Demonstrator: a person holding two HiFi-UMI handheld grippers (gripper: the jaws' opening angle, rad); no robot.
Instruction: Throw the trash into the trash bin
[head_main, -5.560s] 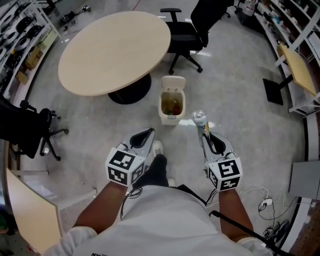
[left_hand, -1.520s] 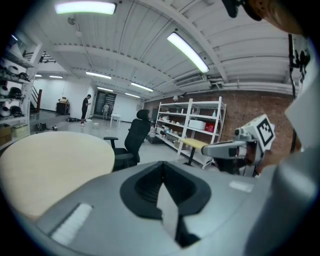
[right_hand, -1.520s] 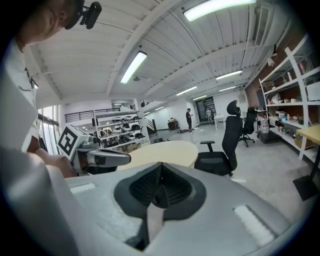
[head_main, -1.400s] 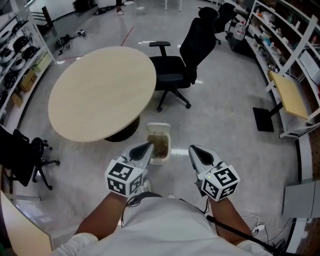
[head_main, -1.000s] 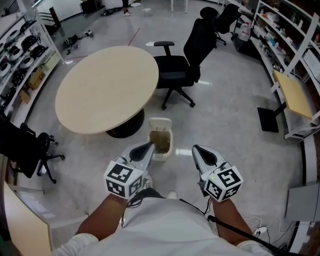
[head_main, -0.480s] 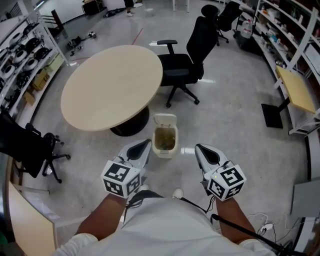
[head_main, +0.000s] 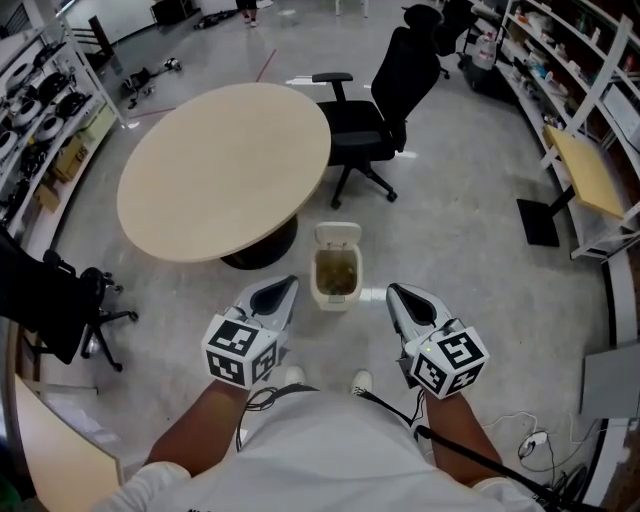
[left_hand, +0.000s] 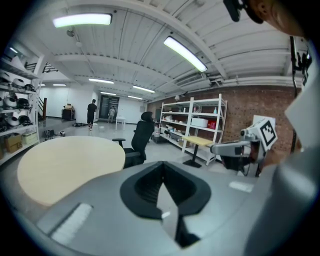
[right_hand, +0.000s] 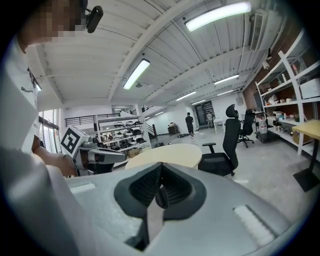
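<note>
In the head view a small cream trash bin (head_main: 322, 290) stands on the floor with its lid (head_main: 338, 236) flipped back. Brownish trash (head_main: 338, 270) lies inside it. My left gripper (head_main: 288, 285) is just left of the bin and my right gripper (head_main: 393, 292) just right of it, both a little nearer to me than the bin. Both are shut with nothing between the jaws. The left gripper view shows my left gripper (left_hand: 161, 165) with its jaws meeting, and the right gripper view shows the same for my right gripper (right_hand: 160, 167).
A round beige table (head_main: 225, 165) stands beyond the bin on the left. A black office chair (head_main: 375, 115) stands behind it and another chair (head_main: 60, 300) at the far left. Shelving (head_main: 590, 80) lines the right side. Cables (head_main: 525, 440) lie on the floor at lower right.
Several seconds ago my right gripper held a clear bottle near the bin; now it holds nothing. Over the last second both grippers drew back slightly and the bin sits farther ahead.
</note>
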